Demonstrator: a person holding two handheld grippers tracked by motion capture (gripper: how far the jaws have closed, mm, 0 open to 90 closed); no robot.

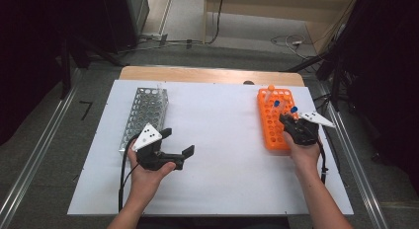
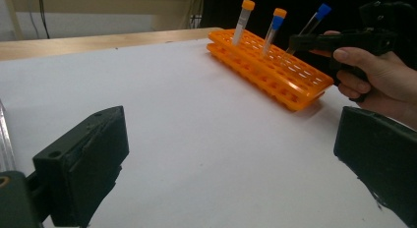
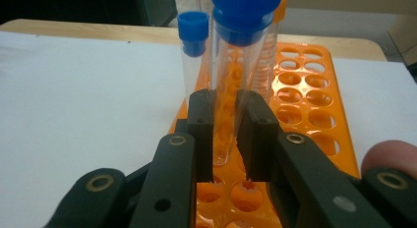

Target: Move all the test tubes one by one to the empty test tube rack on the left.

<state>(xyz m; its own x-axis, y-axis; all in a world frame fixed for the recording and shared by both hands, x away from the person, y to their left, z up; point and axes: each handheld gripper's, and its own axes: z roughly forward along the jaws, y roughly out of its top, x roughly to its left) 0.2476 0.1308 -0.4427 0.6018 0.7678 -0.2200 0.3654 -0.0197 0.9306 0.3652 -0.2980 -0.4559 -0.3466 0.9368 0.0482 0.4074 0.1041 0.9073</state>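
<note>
Blue-capped tube (image 3: 231, 90) is clamped in my right gripper (image 3: 226, 139) above the orange rack (image 3: 314, 115); left gripper (image 1: 173, 142) idles wide open. Next: lift straight up.

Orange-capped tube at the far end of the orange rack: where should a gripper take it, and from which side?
Grip the orange-capped tube on its clear wall just under the cap, likely coming from above or from the rack's open white-table side. It stands nearly upright in the orange rack, lower part sunk in a hole, and the right gripper already clamps a blue-capped tube nearer the person.
</note>
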